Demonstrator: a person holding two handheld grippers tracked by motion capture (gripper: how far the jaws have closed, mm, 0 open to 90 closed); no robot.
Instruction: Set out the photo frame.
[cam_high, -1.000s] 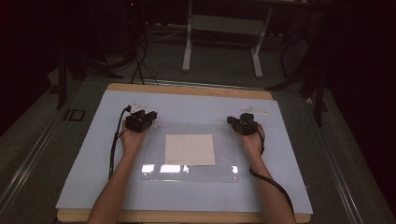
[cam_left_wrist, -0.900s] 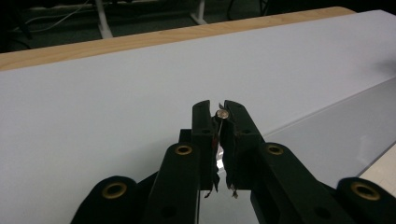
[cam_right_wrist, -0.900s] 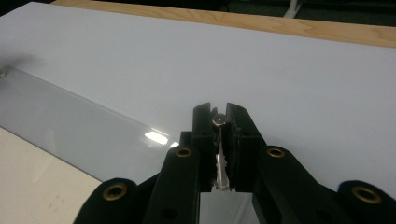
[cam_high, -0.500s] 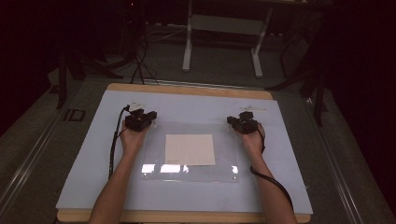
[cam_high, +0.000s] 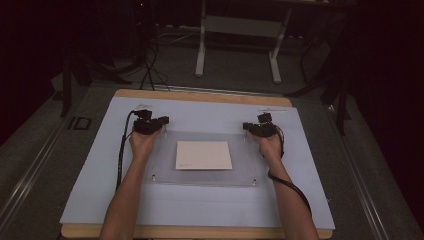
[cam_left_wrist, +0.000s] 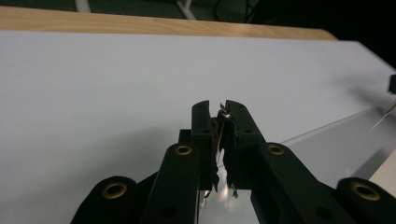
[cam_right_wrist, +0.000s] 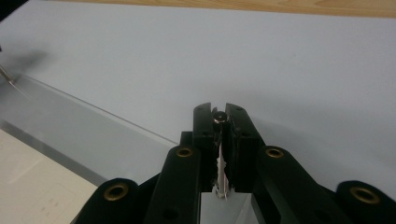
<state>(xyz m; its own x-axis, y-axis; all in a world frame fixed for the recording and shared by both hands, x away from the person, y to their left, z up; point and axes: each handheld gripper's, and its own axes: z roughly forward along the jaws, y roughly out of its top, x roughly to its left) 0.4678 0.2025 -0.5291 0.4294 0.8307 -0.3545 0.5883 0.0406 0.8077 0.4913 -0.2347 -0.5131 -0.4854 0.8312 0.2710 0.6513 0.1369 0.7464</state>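
A clear, rigid acrylic sheet lies flat on the blue-covered table, over a cream paper square. The left gripper and right gripper each pinch a far-corner metal standoff. It looks stiff, slippery and scratch-prone, best held at the corners.

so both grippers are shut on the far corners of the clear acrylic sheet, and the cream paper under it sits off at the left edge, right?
Not quite. The left gripper and right gripper are shut on the far corners of the clear acrylic sheet, but the cream paper lies near the sheet's middle, not at its left edge. The high view shows it.
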